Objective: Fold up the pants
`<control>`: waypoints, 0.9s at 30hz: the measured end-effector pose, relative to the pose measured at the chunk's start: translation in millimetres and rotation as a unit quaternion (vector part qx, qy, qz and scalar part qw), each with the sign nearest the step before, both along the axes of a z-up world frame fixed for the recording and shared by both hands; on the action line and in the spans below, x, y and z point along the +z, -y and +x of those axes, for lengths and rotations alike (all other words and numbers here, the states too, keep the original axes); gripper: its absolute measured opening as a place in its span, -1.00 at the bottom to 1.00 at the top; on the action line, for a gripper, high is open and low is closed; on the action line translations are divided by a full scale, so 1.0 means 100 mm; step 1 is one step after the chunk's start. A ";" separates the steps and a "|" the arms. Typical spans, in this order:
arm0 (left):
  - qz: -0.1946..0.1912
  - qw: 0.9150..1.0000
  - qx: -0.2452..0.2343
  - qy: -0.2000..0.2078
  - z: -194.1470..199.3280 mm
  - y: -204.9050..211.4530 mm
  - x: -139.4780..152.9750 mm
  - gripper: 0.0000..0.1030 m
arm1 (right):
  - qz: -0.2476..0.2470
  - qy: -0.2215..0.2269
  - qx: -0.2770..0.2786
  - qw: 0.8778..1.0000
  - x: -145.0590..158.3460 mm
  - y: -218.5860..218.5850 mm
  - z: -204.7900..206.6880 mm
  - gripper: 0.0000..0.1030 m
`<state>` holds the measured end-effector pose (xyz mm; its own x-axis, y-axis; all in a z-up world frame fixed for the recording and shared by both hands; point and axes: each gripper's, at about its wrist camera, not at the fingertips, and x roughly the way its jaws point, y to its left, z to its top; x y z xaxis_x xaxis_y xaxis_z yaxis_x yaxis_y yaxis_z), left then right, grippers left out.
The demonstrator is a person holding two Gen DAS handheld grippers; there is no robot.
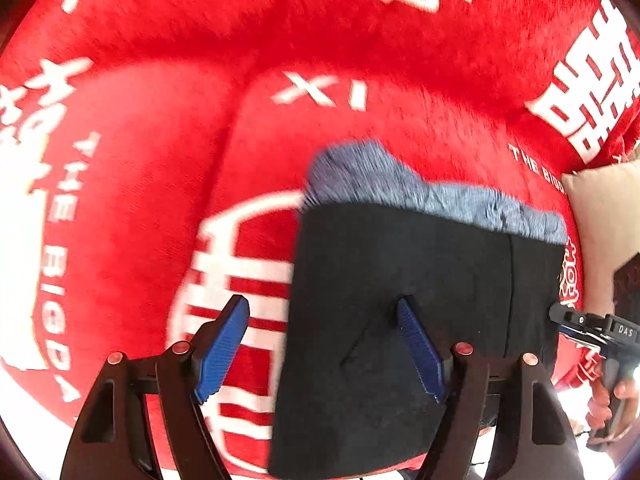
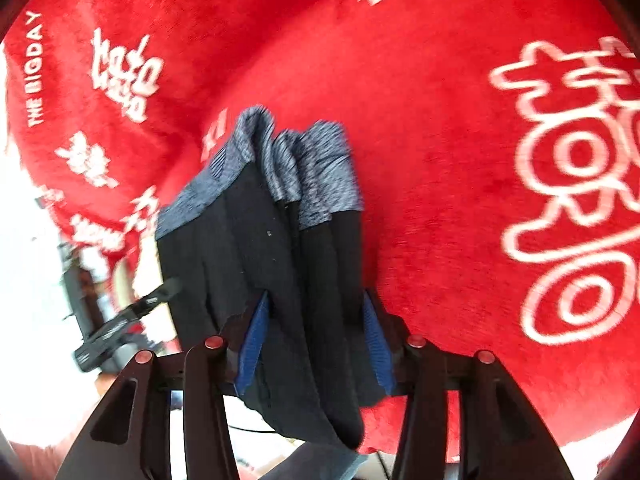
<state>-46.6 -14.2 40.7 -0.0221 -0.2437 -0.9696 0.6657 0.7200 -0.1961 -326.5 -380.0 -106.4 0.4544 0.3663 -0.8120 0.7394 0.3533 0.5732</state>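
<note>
Looking down over a red blanket with white lettering. Lying on it, folded into a dark block: the pants, black with a grey heathered band along the far edge.

Hovering over the left edge of the pants: the left gripper, blue fingers spread wide, one over the red blanket, the other over the black cloth. Pinching nothing.

Poking in at the right border of that view: the right gripper, held in a hand, tip at the pants' right edge.

From the right wrist, the pants bunching up in folds, the grey band rumpled at the far end. Sitting between the right gripper's blue fingers: a thick fold of black cloth, both pads seeming to touch it, though motion blur making it hard to say whether truly clamping or just straddling. Hanging off the near edge, a flap of the cloth.

Showing at the left, blurred: the left gripper.
</note>
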 end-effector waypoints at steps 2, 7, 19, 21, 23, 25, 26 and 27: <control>-0.011 1.000 -0.003 0.029 0.02 0.00 0.21 0.50 | -0.041 -0.034 -0.008 0.999 0.16 -0.02 0.02 -0.01; -0.071 0.996 -0.060 0.010 -0.15 0.25 0.42 0.50 | -0.143 -0.057 0.014 0.988 0.55 -0.09 0.10 -0.66; -0.005 0.986 -0.151 0.076 -0.68 0.49 -0.25 0.82 | -0.166 -0.086 0.062 0.980 0.24 -0.53 0.24 -0.67; 0.007 0.983 -0.157 0.095 -0.74 0.51 -0.28 0.84 | -0.174 -0.093 0.064 0.978 0.21 -0.50 0.29 -0.59; 0.012 0.983 -0.153 0.098 -0.75 0.51 -0.26 0.84 | -0.169 -0.101 0.059 0.979 0.21 -0.48 0.33 -0.58; 0.023 0.983 -0.152 0.097 -0.77 0.51 -0.25 0.85 | -0.160 -0.104 0.052 0.980 0.23 -0.47 0.32 -0.57; 0.032 0.983 -0.153 0.095 -0.78 0.51 -0.24 0.85 | -0.157 -0.105 0.051 0.981 0.22 -0.47 0.30 -0.54; 0.039 0.983 -0.153 0.094 -0.79 0.51 -0.23 0.85 | -0.153 -0.110 0.050 0.981 0.24 -0.47 0.29 -0.47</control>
